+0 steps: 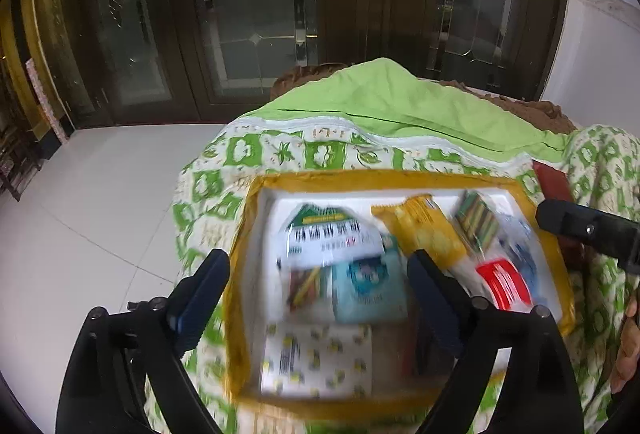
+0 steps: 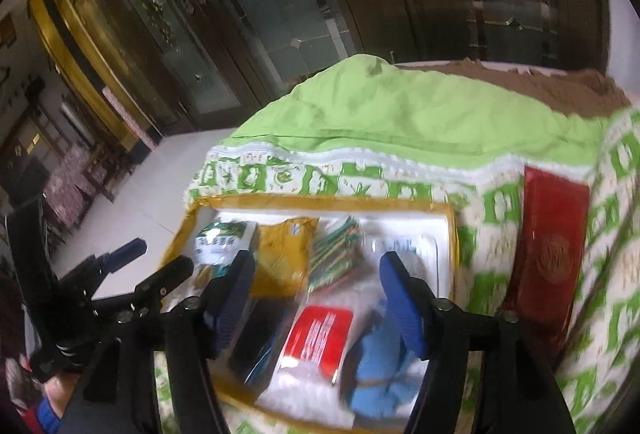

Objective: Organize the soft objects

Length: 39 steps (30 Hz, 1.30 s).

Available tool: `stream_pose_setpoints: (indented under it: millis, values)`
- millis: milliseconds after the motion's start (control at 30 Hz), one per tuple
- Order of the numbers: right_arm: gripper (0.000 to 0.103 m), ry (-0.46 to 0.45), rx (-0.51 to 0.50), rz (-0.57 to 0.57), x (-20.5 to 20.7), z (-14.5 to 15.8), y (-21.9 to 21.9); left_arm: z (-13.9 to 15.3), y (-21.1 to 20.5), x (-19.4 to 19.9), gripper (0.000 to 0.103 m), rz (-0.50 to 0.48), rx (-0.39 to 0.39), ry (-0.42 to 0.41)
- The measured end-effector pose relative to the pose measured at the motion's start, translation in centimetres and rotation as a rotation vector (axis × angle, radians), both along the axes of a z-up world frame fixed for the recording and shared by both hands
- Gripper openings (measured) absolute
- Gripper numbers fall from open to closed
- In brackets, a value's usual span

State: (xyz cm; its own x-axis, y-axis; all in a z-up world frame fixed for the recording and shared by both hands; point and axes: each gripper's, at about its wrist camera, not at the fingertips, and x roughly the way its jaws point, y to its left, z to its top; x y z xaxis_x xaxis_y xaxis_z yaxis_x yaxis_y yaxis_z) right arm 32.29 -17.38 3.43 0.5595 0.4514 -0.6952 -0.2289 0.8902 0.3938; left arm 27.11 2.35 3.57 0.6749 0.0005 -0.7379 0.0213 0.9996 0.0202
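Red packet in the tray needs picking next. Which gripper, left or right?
Right, probably. The right gripper has its open, empty jaws straddling the red packet in the tray. The left gripper hangs over the teal packet, and the red one lies off to its right.

Motion blur leaves no wording fully legible. A green-and-white packet point(image 1: 332, 238) carries bold dark Chinese characters, upside down and smeared. The red packet point(image 2: 318, 338) shows white characters, also unreadable. Nothing else bears readable text.
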Motion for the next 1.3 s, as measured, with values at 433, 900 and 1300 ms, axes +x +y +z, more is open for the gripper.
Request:
stream_pose_setpoints:
  millis: [433,900,1300]
  values:
    - [0.093,0.013,0.083,-0.012,-7.6,-0.7,-0.4,0.2,-0.4,-8.4,0.096,0.046,0.038,-0.011]
    - [0.102,-0.021,0.078,-0.044,-13.6,-1.1,-2.0,-1.9,0.2,-13.1,0.097,0.113,-0.009,0.011]
    - [0.102,0.041,0.155,-0.022,-16.9,-2.4,-3.1,-4.1,1.1,-17.5,0.097,0.154,-0.027,0.014]
